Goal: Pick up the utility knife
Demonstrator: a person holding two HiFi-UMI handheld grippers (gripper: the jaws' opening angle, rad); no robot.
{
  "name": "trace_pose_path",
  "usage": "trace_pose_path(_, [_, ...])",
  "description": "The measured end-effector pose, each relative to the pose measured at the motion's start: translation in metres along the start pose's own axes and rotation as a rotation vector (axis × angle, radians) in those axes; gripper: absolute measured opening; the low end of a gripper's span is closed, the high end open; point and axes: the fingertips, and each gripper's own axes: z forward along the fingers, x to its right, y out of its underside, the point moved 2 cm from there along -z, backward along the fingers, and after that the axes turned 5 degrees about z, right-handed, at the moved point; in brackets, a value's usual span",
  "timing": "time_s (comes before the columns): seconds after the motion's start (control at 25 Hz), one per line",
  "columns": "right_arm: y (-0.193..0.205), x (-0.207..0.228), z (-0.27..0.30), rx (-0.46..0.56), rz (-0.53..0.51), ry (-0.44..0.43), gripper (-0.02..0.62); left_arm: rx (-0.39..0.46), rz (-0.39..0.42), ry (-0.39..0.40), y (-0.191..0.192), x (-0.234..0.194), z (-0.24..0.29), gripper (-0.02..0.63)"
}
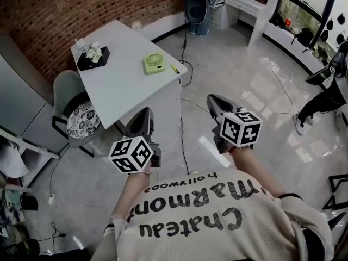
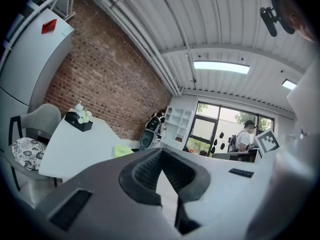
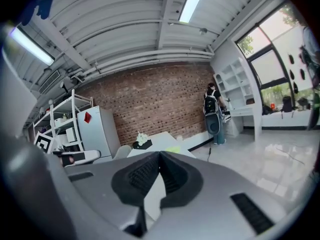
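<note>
Two tongs are hanging over the bare floor [image 1: 234, 64], well apart from the white worktop [image 1: 125, 80] that carries everything the task needs. The left tongs [image 1: 143, 117] are sitting closed, ribbed pads meeting at the tips with nothing between them, and the right tongs [image 1: 216, 103] are showing the same closed, empty state in their own view. Both are pointing roughly toward the worktop, probably because the person is lining up on it before any reach is possible. A slim yellow thing, most likely the utility knife [image 1: 175, 68], is lying at the worktop's right edge close to the corner nearest the person, too small here to read its blade end or how it is turned. A green fan [image 1: 155, 63] is sitting just beside it, further in from that edge, and a black box of white flowers [image 1: 93, 55] is standing toward the far left corner, well apart from both. A chair [image 1: 76, 116] with a patterned cushion is tucked against the left edge. Since the knife is resting so near the edge, a grip from the open floor side looks easiest, though the tongs would first need to be opening wide enough to straddle its handle, and the right tongs are looking the better placed.
</note>
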Motion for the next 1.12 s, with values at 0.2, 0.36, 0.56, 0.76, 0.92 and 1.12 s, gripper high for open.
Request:
trace_pose_path(0.2, [-0.03, 0.029, 0.04, -0.006, -0.015, -0.034, 0.003, 0.009, -0.002, -0.022, -0.008, -0.003, 0.05, 0.002])
trace_pose_path(0.36, [-0.038, 0.053, 0.067, -0.029, -0.016, -0.056, 0.002, 0.005, -0.009, -0.05, -0.004, -0.007, 0.081, 0.002])
trace_pose_path(0.56, [-0.03, 0.079, 0.096, -0.072, 0.007, -0.064, 0.003, -0.019, -0.028, -0.077, 0.011, -0.018, 0.109, 0.0])
trace_pose_path(0.76, [0.003, 0.096, 0.106, -0.154, 0.021, -0.078, 0.003, -0.058, -0.046, -0.113, 0.042, -0.024, 0.12, 0.002])
trace_pose_path(0.92, [0.029, 0.105, 0.11, -0.202, 0.049, -0.072, 0.003, -0.117, -0.081, -0.111, 0.073, -0.023, 0.118, 0.001])
trace_pose_path(1.12, [0.05, 0.109, 0.124, -0.228, 0.082, -0.052, 0.003, -0.151, -0.106, -0.126, 0.09, -0.044, 0.118, 0.0])
